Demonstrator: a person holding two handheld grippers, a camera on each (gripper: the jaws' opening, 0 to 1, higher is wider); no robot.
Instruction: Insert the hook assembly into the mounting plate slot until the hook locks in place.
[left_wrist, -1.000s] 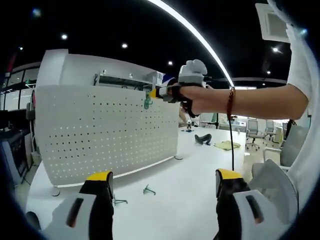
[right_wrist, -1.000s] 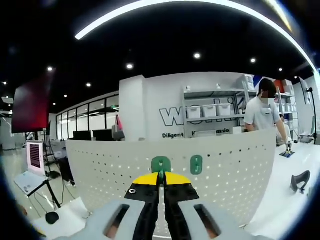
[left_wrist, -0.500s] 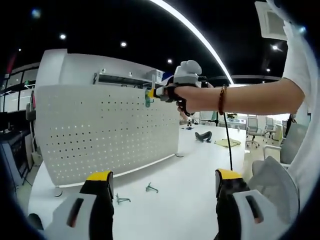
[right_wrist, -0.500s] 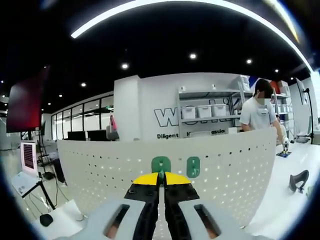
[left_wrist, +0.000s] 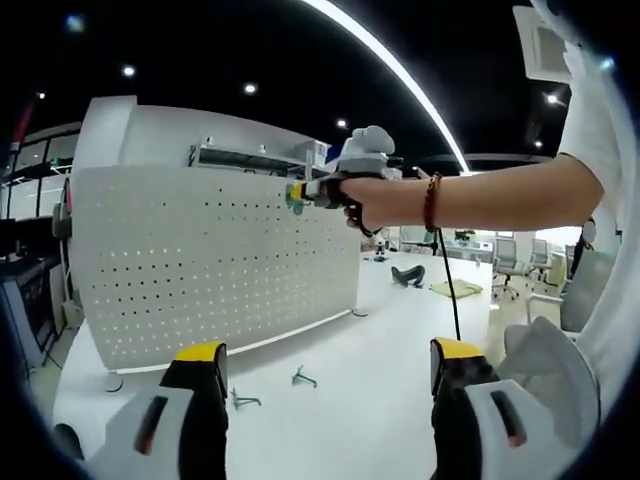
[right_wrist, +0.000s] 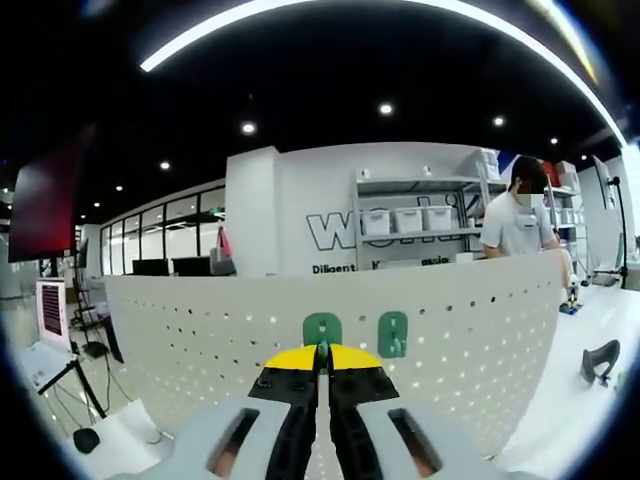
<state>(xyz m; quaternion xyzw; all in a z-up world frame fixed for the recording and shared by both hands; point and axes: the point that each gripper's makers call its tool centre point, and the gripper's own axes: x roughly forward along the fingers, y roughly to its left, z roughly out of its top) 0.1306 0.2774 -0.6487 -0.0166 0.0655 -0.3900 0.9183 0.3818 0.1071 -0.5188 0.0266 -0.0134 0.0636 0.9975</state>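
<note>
With the right gripper (right_wrist: 318, 352) clamped on the green hook (right_wrist: 322, 328) right at the pegboard (right_wrist: 200, 330) upper row, we push straight ahead; left gripper (left_wrist: 318, 365) hangs wide open, empty.

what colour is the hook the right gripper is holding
Green; the hook shows best in the right gripper view, pinched by the right gripper.

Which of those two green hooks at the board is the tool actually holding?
The left green hook, pinched in the right gripper; the other green hook hangs free on the white perforated board.
</note>
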